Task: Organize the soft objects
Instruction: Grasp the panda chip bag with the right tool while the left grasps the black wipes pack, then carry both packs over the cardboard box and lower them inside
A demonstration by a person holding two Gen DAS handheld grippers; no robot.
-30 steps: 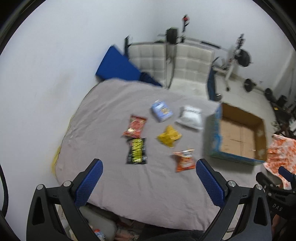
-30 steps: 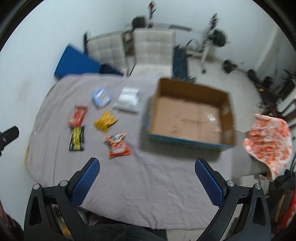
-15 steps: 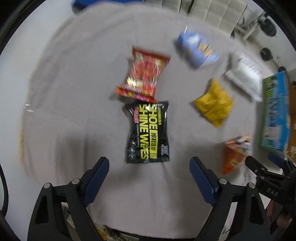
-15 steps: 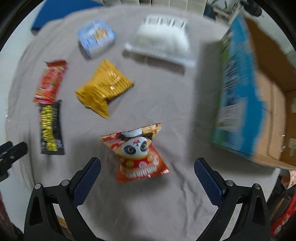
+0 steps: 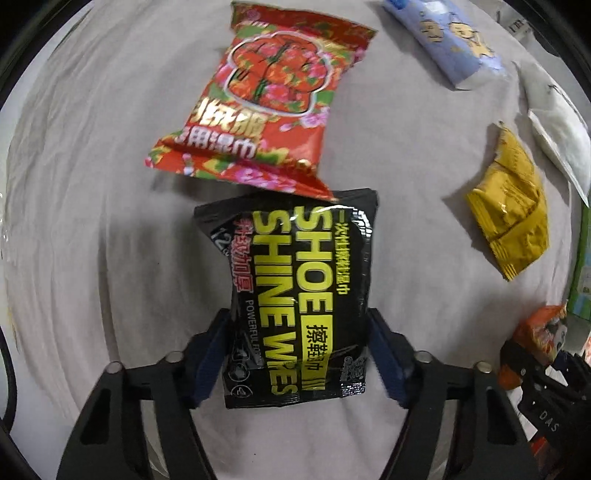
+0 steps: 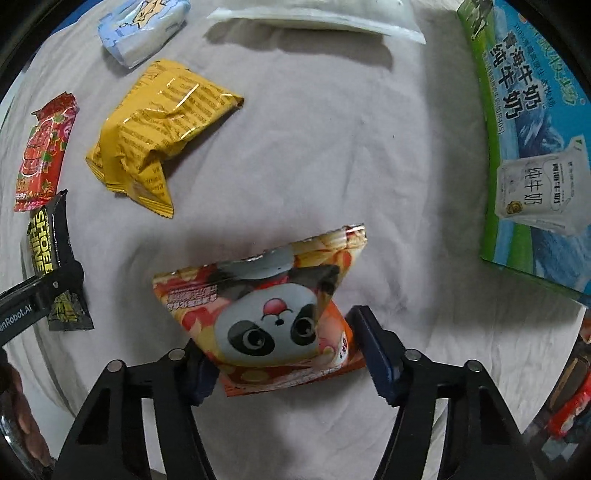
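My left gripper [image 5: 297, 354] is shut on the black shoe shine wipes pack [image 5: 295, 295], its blue pads pressing both sides of the pack on the grey cloth. My right gripper [image 6: 282, 356] is closed around the orange panda snack bag [image 6: 273, 314]. A red flowered pack [image 5: 266, 99] lies just beyond the black pack. A yellow pouch [image 6: 159, 129], a light blue pack [image 6: 142, 27] and a white pack [image 6: 317, 16] lie farther back. The black pack with the left gripper also shows in the right wrist view [image 6: 55, 266].
The cardboard box with a blue and green printed side [image 6: 532, 129] stands at the right on the grey cloth [image 6: 332, 147]. The cloth's near edge runs just below both grippers.
Both grippers dropped down to the cloth and closed, the left on the black wipes pack, the right on the panda bag. One second ago they were high above, open.
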